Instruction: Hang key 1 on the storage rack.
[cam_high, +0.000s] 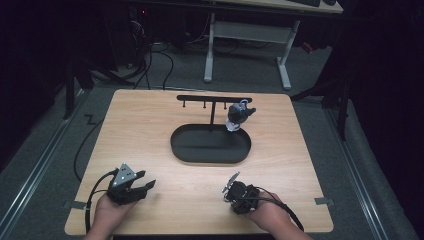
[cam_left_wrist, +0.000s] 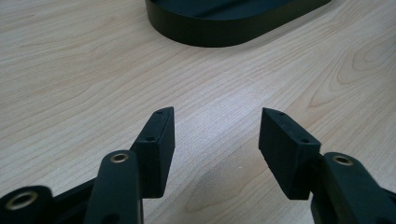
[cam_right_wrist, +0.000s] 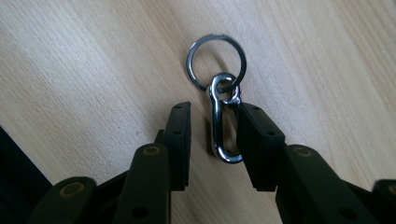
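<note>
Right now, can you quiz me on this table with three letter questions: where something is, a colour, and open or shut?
1. Where is the silver clip?
A. in the tray
B. between the right tongs
C. hanging on the stand

2. What colour is the oval tray?
A. white
B. black
C. red

3. How are the left tongs?
A. open and empty
B. shut tight
C. squeezing a key

Answers:
1. B: the clip lies on the table between those jaws.
2. B: the tray is dark all over.
3. A: only bare wood shows in the wide gap.
</note>
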